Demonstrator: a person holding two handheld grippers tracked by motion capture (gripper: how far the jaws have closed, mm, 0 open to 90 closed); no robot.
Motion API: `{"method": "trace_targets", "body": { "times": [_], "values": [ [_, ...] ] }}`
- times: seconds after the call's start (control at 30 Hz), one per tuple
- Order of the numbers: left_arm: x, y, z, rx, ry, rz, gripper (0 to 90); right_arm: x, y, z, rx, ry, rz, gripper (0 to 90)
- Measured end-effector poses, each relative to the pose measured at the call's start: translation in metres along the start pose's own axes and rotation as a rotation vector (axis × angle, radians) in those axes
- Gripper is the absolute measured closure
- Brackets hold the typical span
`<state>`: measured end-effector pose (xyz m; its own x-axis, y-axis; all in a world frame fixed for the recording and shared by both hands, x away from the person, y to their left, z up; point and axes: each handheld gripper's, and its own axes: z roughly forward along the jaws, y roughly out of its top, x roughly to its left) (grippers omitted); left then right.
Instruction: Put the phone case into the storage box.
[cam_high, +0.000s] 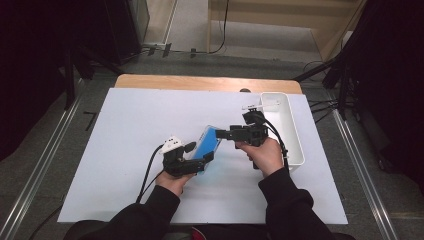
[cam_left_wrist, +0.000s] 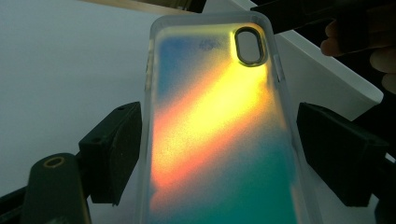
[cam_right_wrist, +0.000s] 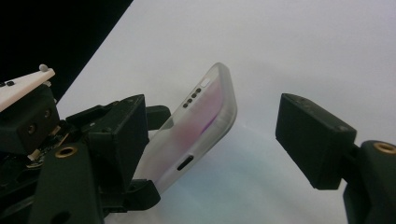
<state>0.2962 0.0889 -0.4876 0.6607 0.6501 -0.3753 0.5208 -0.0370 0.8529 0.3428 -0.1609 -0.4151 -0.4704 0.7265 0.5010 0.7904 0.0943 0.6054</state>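
The phone case (cam_left_wrist: 219, 135) stands tilted between the left gripper (cam_high: 192, 162)'s jaws, pinched at 6 o'clock; the right gripper (cam_high: 225, 133)'s jaws spread at its 12 o'clock end.

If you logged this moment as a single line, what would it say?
left hand-held gripper: jaws either side of phone case, grip unclear | right hand-held gripper: open at case's far end | case: tilted above table

A: The high view is evenly lit from above; the white table cover (cam_high: 130, 150) is bright, the surroundings fall almost black, and shadows are faint

B: And close up?

A: In the left gripper view the phone case (cam_left_wrist: 219, 135) glows orange and teal, soft and grainy. The right gripper view has blurred near jaws and a pale washed-out background
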Motion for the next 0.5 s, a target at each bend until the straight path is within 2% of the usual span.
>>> {"method": "trace_targets", "body": {
  "times": [0.17,0.33,0.4,0.5],
  "values": [
    [-0.003,-0.001,0.000,-0.005,-0.004,0.007,16.6,-0.003,-0.002,0.004,0.005,-0.001,0.024,26.8],
    [-0.004,-0.002,0.000,-0.014,0.010,0.014,16.6,-0.004,-0.002,0.009,0.007,-0.002,0.039,30.0],
    [-0.004,-0.003,0.000,-0.019,0.017,0.014,16.5,-0.004,-0.001,0.011,0.009,0.003,0.047,34.4],
    [-0.005,-0.004,0.000,-0.023,0.028,0.016,16.6,-0.002,0.000,0.012,0.030,0.021,0.088,40.9]
  ]
}}
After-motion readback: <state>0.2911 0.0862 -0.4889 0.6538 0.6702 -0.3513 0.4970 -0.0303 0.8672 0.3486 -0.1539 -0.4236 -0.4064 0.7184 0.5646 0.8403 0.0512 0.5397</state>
